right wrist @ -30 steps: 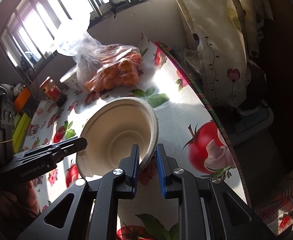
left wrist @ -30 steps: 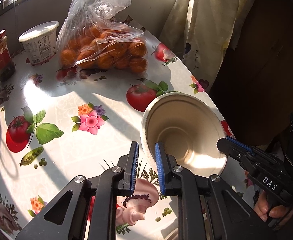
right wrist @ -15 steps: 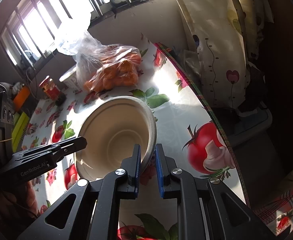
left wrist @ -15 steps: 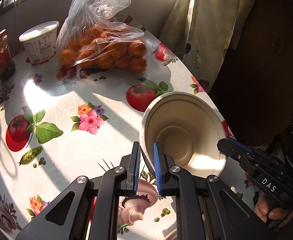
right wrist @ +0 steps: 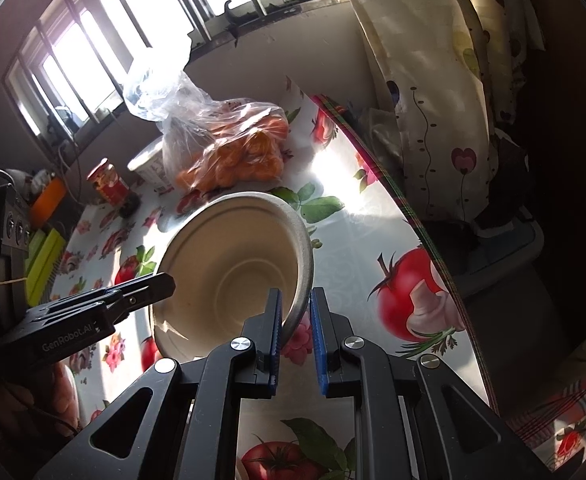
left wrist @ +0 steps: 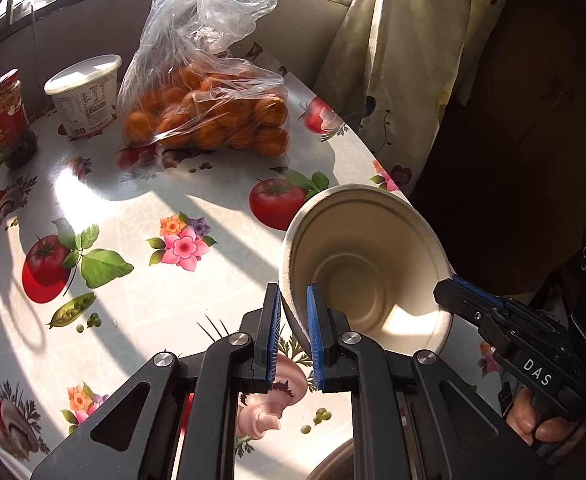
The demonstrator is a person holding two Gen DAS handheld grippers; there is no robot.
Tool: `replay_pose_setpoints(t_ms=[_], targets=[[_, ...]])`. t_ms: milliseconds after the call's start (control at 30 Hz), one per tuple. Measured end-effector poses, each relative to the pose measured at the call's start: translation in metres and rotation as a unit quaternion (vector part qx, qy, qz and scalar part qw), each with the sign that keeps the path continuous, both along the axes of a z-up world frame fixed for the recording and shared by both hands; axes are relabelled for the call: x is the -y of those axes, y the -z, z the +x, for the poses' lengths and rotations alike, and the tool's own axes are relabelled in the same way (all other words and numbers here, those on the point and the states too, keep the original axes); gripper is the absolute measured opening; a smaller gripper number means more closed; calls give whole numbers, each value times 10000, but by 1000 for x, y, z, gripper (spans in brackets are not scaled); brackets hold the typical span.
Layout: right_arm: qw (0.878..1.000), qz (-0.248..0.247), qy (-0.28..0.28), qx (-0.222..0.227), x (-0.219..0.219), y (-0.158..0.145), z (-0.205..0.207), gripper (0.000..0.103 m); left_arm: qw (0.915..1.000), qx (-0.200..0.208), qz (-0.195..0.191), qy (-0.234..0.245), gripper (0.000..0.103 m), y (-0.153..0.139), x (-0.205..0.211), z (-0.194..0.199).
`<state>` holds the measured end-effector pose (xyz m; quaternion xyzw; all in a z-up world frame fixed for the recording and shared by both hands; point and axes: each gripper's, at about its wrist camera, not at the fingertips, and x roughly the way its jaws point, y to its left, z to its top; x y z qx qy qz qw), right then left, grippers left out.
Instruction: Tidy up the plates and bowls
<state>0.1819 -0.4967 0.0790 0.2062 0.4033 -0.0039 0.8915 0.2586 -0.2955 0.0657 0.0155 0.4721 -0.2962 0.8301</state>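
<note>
My left claw (left wrist: pixel 294 312) and right claw (right wrist: pixel 296 312) each pinch opposite rims of the tilted beige bowl (left wrist: pixel 367 264), lower right above the counter (left wrist: pixel 141 216).

Beige bowl (left wrist: pixel 367 256), tablecloth (left wrist: pixel 133 208) – white, tomato-and-flower print

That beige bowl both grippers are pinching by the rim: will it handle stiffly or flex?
The bowl looks like thin moulded pulp, so probably light and somewhat flexible. Left gripper and right gripper pinch opposite rim edges; uneven pulling may bend it.
</note>
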Motion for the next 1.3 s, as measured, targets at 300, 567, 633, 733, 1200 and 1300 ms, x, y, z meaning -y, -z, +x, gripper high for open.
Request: replay_pose_setpoints(t_ms=[300, 567, 633, 733, 1200, 1300], targets=[[9999, -27, -19, 128, -5, -14, -13, 14, 9999, 30, -107, -1, 14, -9, -7, -11], [9997, -53, -23, 238, -12, -25, -29, 14, 9998, 81, -190, -12, 14, -20, -15, -24], [9996, -53, -26, 273, -14, -29, -33, 14, 9997, 109, -198, -9, 14, -22, -17, -28], [9995, -54, -33, 308, -18, -32, -40, 14, 9997, 129, -223, -26, 14, -24, -20, -33], [9991, -30, -54, 416, -33, -44, -66, 14, 9992, 217, -330, -30, 14, -36, -41, -63], [9991, -39, -57, 430, -36, -45, -70, 14, 9993, 187, -333, -38, 14, -36, -44, -67]])
